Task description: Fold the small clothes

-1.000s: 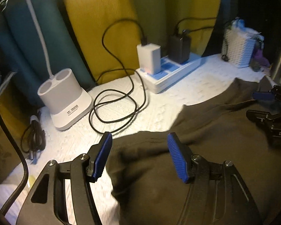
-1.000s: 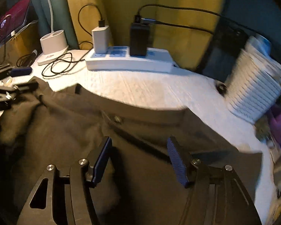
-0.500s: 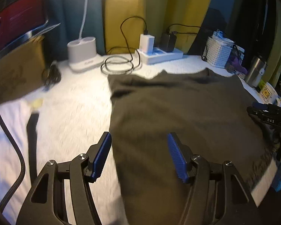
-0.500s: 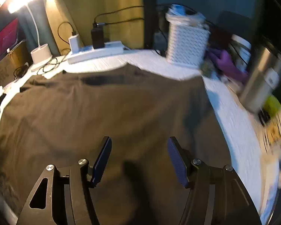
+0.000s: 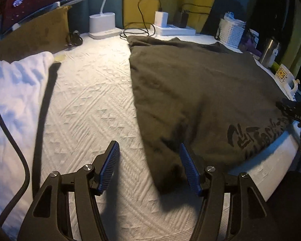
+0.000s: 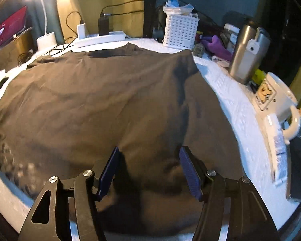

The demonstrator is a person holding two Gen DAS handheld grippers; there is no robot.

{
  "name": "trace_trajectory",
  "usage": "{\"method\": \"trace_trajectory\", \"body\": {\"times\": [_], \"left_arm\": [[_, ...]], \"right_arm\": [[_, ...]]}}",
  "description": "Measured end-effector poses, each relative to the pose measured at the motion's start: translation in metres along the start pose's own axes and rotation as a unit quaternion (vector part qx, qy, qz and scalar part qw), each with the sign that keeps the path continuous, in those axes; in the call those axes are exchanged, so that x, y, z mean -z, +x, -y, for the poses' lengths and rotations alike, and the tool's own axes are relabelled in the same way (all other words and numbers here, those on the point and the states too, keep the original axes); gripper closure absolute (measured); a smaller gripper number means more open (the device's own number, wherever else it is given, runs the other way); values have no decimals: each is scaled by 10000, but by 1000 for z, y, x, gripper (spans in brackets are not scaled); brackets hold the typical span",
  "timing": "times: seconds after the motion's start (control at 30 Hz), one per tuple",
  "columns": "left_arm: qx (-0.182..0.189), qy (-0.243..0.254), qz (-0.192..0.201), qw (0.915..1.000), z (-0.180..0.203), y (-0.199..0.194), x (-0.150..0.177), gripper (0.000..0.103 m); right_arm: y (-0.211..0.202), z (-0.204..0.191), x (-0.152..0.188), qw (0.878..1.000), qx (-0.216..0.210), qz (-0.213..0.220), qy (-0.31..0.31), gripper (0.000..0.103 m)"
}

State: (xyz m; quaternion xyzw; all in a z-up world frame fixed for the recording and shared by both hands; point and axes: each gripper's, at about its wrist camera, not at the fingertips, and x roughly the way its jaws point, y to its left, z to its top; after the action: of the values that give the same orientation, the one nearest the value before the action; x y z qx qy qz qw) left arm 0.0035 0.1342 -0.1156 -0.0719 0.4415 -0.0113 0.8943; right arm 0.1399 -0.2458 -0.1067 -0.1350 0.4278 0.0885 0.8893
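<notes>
A dark brown T-shirt [image 5: 200, 92] lies spread flat on the white textured table cover [image 5: 90, 104], its collar toward the far wall and its printed hem toward the near edge. My left gripper [image 5: 148, 166] hovers open over the shirt's near left corner, its blue pads apart with nothing pinched. In the right wrist view the same T-shirt [image 6: 94, 104] fills the middle, and my right gripper [image 6: 149, 170] hangs open above its near right part, holding nothing. The right gripper's black tip [image 5: 291, 108] shows at the right edge of the left wrist view.
Along the far wall stand a lamp base [image 5: 102, 25], a power strip with chargers [image 6: 99, 37] and a white basket [image 6: 180, 31]. At the right are a steel tumbler [image 6: 245, 56], a white mug [image 6: 277, 98] and clutter. A white cloth [image 5: 14, 92] and cardboard box [image 5: 30, 36] lie left.
Both grippers have pulled back from the shirt's collar end near the power strip to its hem end at the near edge. The shirt now lies spread out flat. Both stayed open.
</notes>
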Motion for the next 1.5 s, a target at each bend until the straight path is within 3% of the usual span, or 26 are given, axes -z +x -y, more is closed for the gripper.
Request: {"method": "trace_trajectory", "body": {"times": [0.1, 0.23, 0.43, 0.57, 0.67, 0.7, 0.87, 1.0, 1.1, 1.33, 1.5], "left_arm": [[-290, 56, 36, 9996, -2, -2, 5, 39], [-331, -35, 233, 9992, 0, -14, 1, 39], [33, 9, 777, 9970, 19, -36, -18, 39], [247, 11, 812, 9964, 36, -35, -31, 39], [439, 10, 864, 9953, 51, -37, -36, 39], [487, 12, 862, 9951, 55, -37, -38, 39], [785, -2, 670, 9947, 76, -31, -39, 39], [802, 4, 578, 9951, 83, -27, -40, 39], [777, 5, 490, 9958, 87, -22, -39, 39], [651, 206, 336, 9971, 95, -7, -44, 39], [555, 391, 451, 9967, 95, -1, -61, 39]], "right_arm": [[-7, 7, 10, 10000, 27, -5, 65, 34], [-23, 20, 28, 9997, 93, -9, 212, 32], [-50, 40, 49, 9978, 31, 47, 663, 26], [-64, 48, 55, 9972, 128, 65, 740, 22], [-73, 53, 61, 9960, 95, 158, 874, 12], [-73, 55, 63, 9953, 79, 172, 945, 8], [-69, 64, 69, 9927, -61, 149, 1199, 8], [-66, 70, 71, 9883, -246, 137, 1501, 8], [-57, 76, 75, 9788, -614, 37, 1951, 7], [-48, 66, 62, 9760, -917, 224, 1962, 7], [-35, 70, 47, 9706, -1100, 248, 2127, 7]]}}
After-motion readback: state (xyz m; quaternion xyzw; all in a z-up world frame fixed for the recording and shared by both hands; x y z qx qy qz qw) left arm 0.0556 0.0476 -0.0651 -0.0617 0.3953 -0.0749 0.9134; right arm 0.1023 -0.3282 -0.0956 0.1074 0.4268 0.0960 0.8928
